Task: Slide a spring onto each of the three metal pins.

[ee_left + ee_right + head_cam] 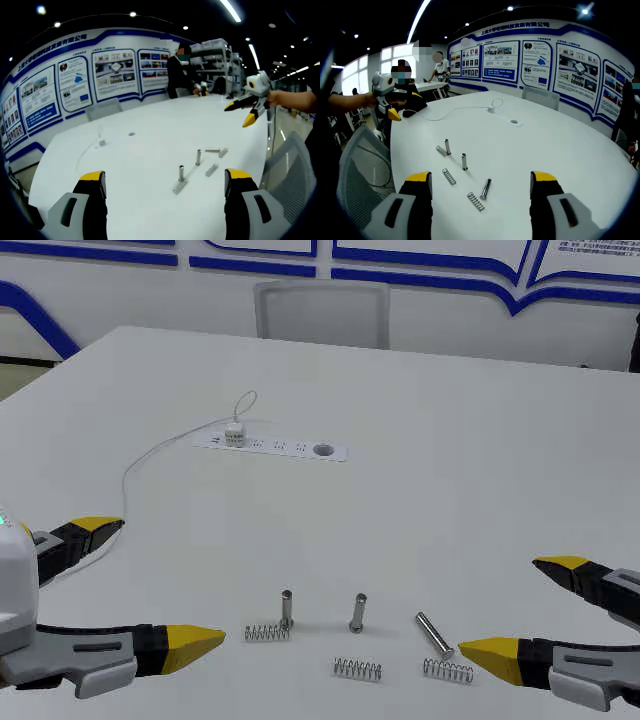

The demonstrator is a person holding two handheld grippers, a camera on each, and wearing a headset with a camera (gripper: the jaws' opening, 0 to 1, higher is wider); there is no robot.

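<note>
Three metal pins are on the white table [450, 440]: two upright [287, 608] [357, 613] and one lying flat [434, 634]. A loose spring lies by each: left [267, 632], middle [357, 669], right [447, 671]. My left gripper [170, 580] is open at the left of the row, and my right gripper [498, 605] is open at the right; neither holds anything. The left gripper view has its own gripper [165, 176] wide, an upright pin [181, 173] and a spring [180, 186] ahead. The right gripper view has its own gripper [481, 176] wide, facing the flat pin [485, 188] and a spring [475, 201].
A white power strip [270, 445] with a plug and a looping cable [150, 455] lies mid-table. A grey chair [322, 310] stands at the far edge. Mesh chair backs [360, 170] [285, 160] sit near the table's front. People stand in the background.
</note>
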